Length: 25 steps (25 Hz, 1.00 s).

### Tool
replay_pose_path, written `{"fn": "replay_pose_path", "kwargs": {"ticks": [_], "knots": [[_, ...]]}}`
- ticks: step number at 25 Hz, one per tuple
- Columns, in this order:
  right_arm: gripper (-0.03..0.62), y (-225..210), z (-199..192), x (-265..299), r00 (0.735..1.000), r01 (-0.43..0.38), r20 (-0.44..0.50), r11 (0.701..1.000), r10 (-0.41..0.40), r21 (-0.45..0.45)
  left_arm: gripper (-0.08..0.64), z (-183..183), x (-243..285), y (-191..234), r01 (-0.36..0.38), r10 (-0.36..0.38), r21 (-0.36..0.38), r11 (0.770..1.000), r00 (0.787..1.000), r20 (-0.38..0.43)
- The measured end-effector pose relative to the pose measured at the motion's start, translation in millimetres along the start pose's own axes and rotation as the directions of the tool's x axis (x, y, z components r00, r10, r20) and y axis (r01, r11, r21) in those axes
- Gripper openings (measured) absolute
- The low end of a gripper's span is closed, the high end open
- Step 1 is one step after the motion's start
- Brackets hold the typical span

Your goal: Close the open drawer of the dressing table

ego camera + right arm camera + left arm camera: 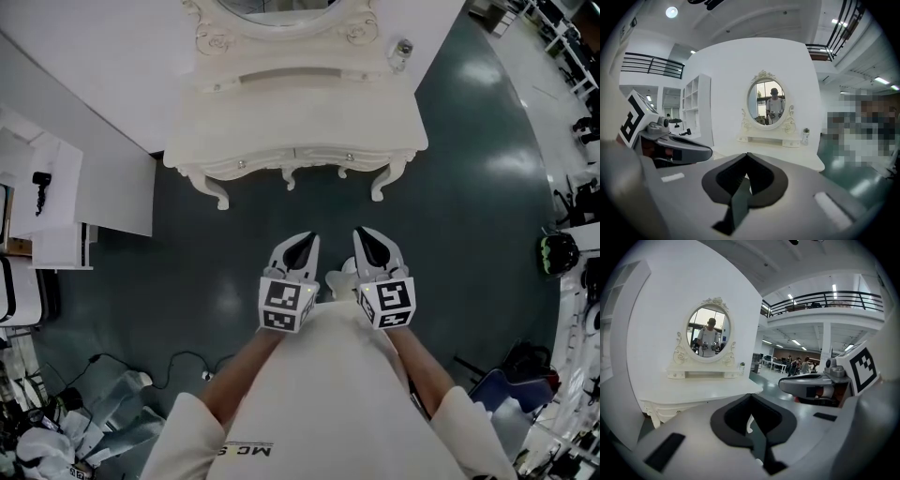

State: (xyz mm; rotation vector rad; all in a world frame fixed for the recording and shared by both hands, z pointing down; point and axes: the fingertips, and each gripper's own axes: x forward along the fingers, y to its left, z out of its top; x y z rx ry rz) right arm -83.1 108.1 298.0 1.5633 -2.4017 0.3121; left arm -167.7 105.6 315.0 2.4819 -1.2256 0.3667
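Left tool (302,246) and right tool (370,242) clenched, empty, well short of dressing table (295,122); off-centre shove could jam drawer (244,165).

I count one dressing table (300,117), one oval mirror (769,104), one small bottle (402,49) on the tabletop, one left hand-held gripper (302,246) and one right hand-held gripper (372,242).
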Motion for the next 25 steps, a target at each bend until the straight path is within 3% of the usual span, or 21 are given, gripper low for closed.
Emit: {"fn": "replay_pose_path", "kwargs": {"ticks": [25], "knots": [[0.002,5.2,-8.8,-9.7,1.0,0.021,-0.016,1.0,-0.021,0.012,0.009,-10.7,-6.4,-9.3,0.032,-0.032,0.003,0.999,0.999,-0.019]]}}
